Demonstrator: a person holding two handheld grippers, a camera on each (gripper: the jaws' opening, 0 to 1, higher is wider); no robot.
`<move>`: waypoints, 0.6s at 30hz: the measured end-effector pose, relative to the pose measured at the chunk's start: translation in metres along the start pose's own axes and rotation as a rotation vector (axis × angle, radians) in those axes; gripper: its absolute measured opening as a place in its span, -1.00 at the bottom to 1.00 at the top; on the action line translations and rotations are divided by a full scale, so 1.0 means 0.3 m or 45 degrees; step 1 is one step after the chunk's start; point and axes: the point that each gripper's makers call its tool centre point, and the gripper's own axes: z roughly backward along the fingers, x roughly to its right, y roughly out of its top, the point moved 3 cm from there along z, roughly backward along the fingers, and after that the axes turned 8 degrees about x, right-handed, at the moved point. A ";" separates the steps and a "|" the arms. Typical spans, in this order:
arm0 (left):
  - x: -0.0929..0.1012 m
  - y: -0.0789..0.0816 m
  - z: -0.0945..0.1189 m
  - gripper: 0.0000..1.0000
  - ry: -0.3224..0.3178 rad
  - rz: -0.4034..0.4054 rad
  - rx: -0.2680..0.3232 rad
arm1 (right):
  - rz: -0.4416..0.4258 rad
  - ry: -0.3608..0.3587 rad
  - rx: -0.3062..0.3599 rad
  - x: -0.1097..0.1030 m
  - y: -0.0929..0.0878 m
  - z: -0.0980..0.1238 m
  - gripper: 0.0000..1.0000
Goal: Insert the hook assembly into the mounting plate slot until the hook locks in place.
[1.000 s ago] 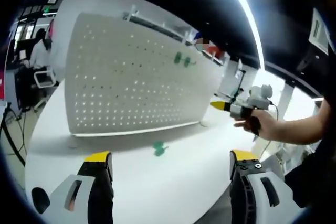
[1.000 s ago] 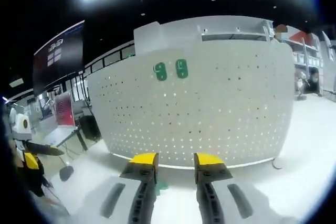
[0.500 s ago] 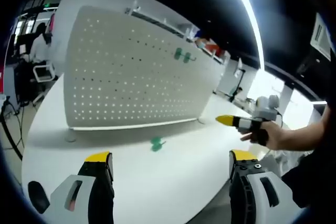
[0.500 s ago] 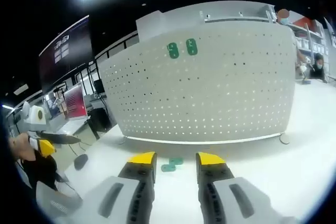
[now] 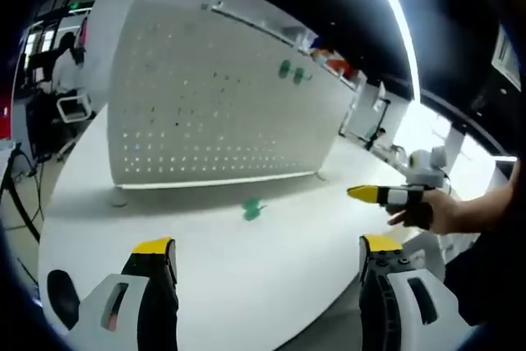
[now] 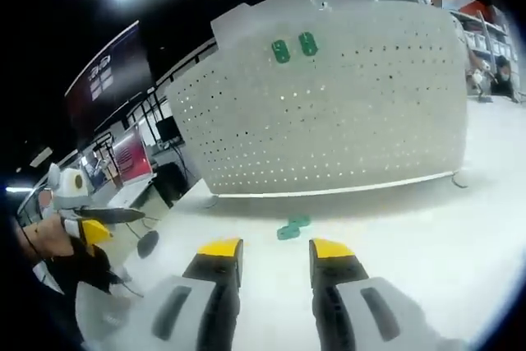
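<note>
Green hook assembly [image 6: 292,228] lies on the bench [image 5: 271,260] before the pegboard [image 6: 345,96]; left gripper [image 5: 267,246] jaws wide apart, right gripper [image 6: 275,247] jaws slightly apart, both empty.

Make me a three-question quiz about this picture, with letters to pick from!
1. Where does the loose green hook lie?
A. on the white table, in front of the board
B. in a gripper
C. on the floor

2. How many green pieces hang on the white board?
A. none
B. two
C. five

3. What is the right gripper holding?
A. a hook
B. a cup
C. nothing

Answers: 1 A, it rests on the tabletop below the board. 2 B, two sit side by side near the board's top. 3 C, the gap between its yellow tips is bare.
</note>
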 end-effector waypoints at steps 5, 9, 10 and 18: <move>0.003 -0.020 -0.002 0.86 0.001 -0.002 -0.026 | -0.015 0.036 -0.043 -0.029 -0.043 -0.004 -0.41; -0.018 -0.044 -0.002 0.86 0.020 -0.011 -0.067 | -0.099 0.077 -0.029 -0.058 -0.059 -0.014 -0.43; -0.022 -0.044 -0.002 0.86 0.022 -0.009 -0.067 | -0.114 0.082 -0.040 -0.064 -0.070 -0.018 -0.44; -0.042 -0.066 -0.010 0.85 0.040 0.012 -0.102 | -0.155 0.100 -0.116 -0.078 -0.132 -0.081 -0.45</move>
